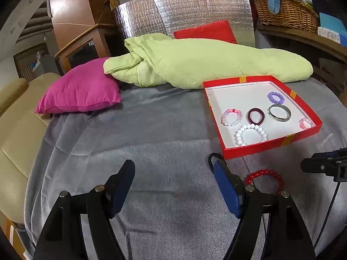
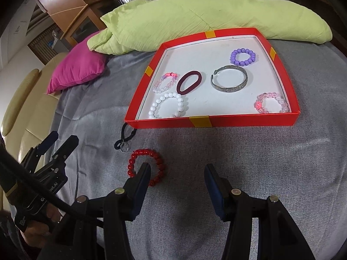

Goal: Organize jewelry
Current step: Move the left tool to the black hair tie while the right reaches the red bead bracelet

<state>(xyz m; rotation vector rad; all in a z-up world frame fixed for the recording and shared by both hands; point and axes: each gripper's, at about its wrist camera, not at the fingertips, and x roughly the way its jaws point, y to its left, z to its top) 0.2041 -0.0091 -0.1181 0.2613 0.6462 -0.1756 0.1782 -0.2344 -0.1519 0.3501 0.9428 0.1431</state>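
A red bead bracelet [image 2: 138, 152] lies on the grey bedspread in front of the red box [image 2: 169, 123]. My right gripper [image 2: 176, 170] is open just above the cloth; its left fingertip covers the bracelet's near right side, and only cloth shows between the fingers. My left gripper [image 1: 173, 169] is open over bare cloth, with the red bracelet [image 1: 264, 179] to the right of its right finger. A black hair tie [image 2: 124, 140] with a small ring lies at the box's near left corner. Inside the box are a white bead bracelet [image 2: 167, 106], a maroon hair tie [image 2: 188, 83], a silver bangle [image 2: 229, 80] and purple [image 2: 243, 57] and pink bead bracelets.
A folded light-green quilt [image 1: 195, 62] lies behind the box, and a magenta pillow [image 1: 80, 88] sits at the left. A cream sofa [image 1: 15, 112] borders the bed on the left. A wicker basket [image 1: 286, 10] stands on a shelf at the far right.
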